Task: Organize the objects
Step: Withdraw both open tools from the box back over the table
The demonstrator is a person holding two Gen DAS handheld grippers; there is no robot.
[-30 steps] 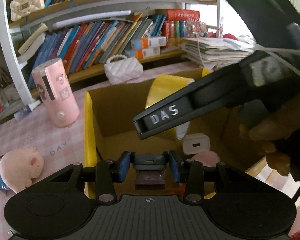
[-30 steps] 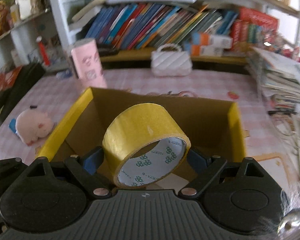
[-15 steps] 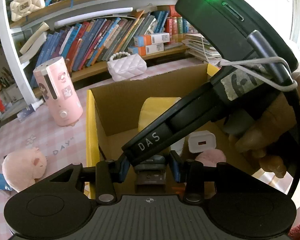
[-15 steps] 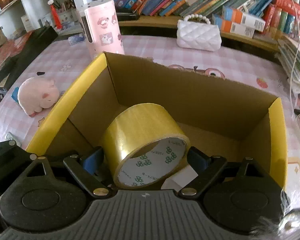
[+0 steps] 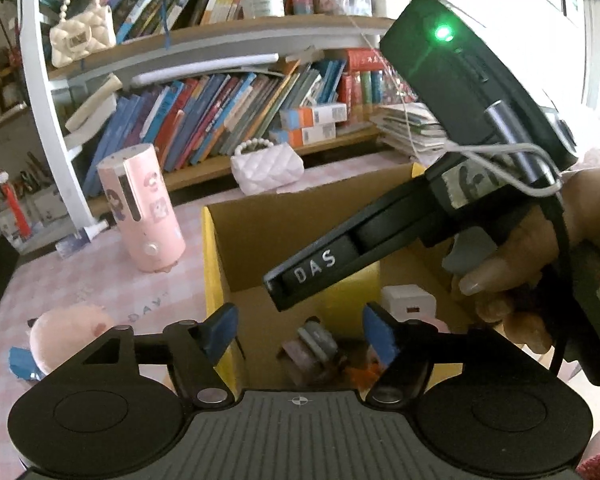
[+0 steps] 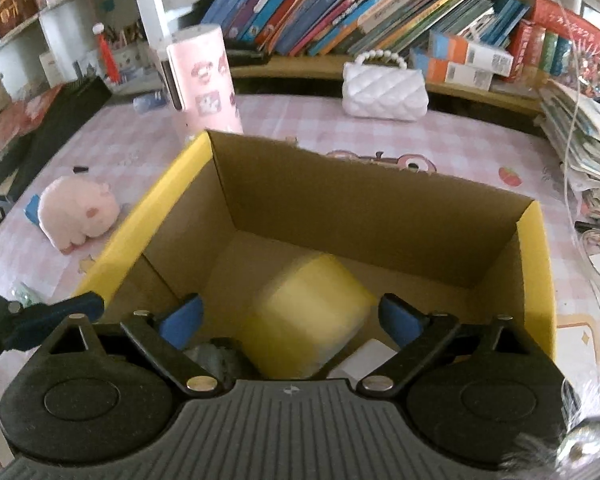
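A cardboard box (image 6: 380, 196) with yellow rims stands on the pink checked table. My right gripper (image 6: 290, 318) is open above it; a yellow tape roll (image 6: 312, 312), motion-blurred, is free between its fingers inside the box. My left gripper (image 5: 300, 330) is open over the box's (image 5: 268, 236) near side; a small dark grey object (image 5: 316, 340) lies below it among other items. A white charger (image 5: 408, 300) lies on the box floor. The right gripper's body crosses the left wrist view.
A pink plush pig (image 6: 78, 210) lies on the table left of the box. A pink cylinder (image 6: 202, 80) and a white quilted handbag (image 6: 384, 90) stand behind it. Bookshelves line the back. A stack of papers (image 6: 580, 144) sits at right.
My right gripper opened and let go of the yellow tape roll, which dropped into the box. My left gripper opened and let go of the small dark object into the box.
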